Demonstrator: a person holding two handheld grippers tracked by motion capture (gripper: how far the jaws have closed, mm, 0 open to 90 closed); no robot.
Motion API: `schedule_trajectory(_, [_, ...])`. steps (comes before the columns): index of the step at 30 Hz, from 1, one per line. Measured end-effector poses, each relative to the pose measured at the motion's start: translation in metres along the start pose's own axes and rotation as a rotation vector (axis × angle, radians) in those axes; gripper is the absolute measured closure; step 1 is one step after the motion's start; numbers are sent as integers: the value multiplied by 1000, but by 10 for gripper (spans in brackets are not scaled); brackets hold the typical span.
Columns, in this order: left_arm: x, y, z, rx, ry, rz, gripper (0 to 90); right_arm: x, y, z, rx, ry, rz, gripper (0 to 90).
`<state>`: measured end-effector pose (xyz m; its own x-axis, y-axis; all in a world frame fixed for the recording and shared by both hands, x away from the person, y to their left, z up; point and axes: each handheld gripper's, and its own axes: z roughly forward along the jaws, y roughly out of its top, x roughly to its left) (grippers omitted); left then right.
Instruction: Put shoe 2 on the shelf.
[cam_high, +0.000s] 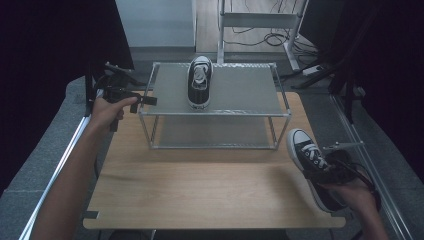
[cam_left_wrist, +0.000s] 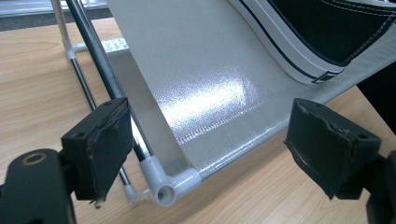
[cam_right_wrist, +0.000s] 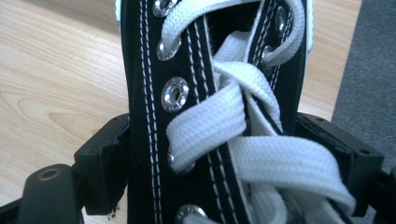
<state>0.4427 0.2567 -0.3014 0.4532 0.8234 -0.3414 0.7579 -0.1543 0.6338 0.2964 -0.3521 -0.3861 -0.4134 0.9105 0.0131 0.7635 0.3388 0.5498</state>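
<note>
We are clamping the right gripper (cam_right_wrist: 224, 154) on the sneaker (cam_high: 312, 165) at the table's (cam_high: 200, 185) right edge; the left gripper (cam_left_wrist: 205, 149), jaws apart, is hovering at the rack's (cam_high: 165, 90) front-left corner. Risk: shoe twisting loose and snagging the rack's rail.
</note>
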Motion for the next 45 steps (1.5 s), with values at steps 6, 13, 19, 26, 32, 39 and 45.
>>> schedule_trajectory(6, [-1,1,1,2,-1,1,150,-4,7,-6,-12,-10,10,165])
schedule_trajectory(13, [0,0,1,6,0,1,150,-7,16,-12,-28,-15,18,165])
schedule_trajectory(19, [0,1,0,6,3,4,150,-9,22,-16,-37,-12,21,166])
schedule_trajectory(26, [-1,1,1,9,2,4,150,-13,30,-23,-49,-15,29,166])
schedule_trajectory(32, [-3,2,3,8,1,7,150,-13,44,-31,-61,-27,29,166])
schedule_trajectory(39, [-4,2,1,9,-1,10,150,-11,64,-36,-72,-28,22,166])
schedule_trajectory(45, [-2,2,1,11,0,8,150,-8,83,-40,-79,-34,14,166])
